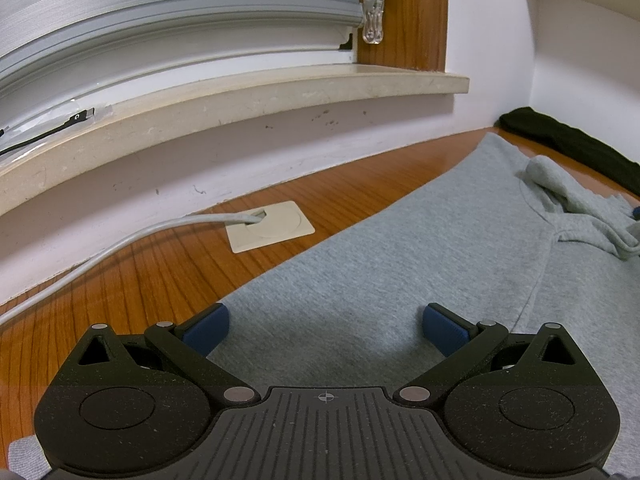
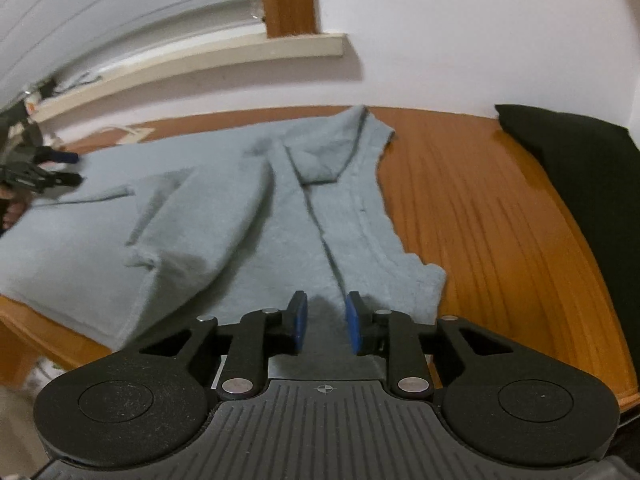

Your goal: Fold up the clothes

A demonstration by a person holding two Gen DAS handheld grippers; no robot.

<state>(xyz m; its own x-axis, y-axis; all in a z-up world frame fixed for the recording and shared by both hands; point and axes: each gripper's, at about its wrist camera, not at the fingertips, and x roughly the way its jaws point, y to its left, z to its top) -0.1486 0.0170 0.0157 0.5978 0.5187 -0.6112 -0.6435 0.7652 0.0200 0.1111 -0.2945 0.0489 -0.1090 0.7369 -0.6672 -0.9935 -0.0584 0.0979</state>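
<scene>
One grey sweatshirt point(image 1: 380, 260), one black garment point(image 1: 580, 144); left gripper point(image 1: 326, 320) jaws spread, right gripper point(image 2: 326, 320) jaws perhaps pinching sweatshirt.

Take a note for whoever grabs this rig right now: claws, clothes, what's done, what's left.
Left claw: open, over the grey hoodie, holding nothing.
Right claw: closed on the hoodie's near edge.
Hoodie lies flat on the wooden table; black garment sits beside the wall.
Done: one sleeve looks folded in.
Left: finish folding the hoodie, possibly the black garment next.
</scene>
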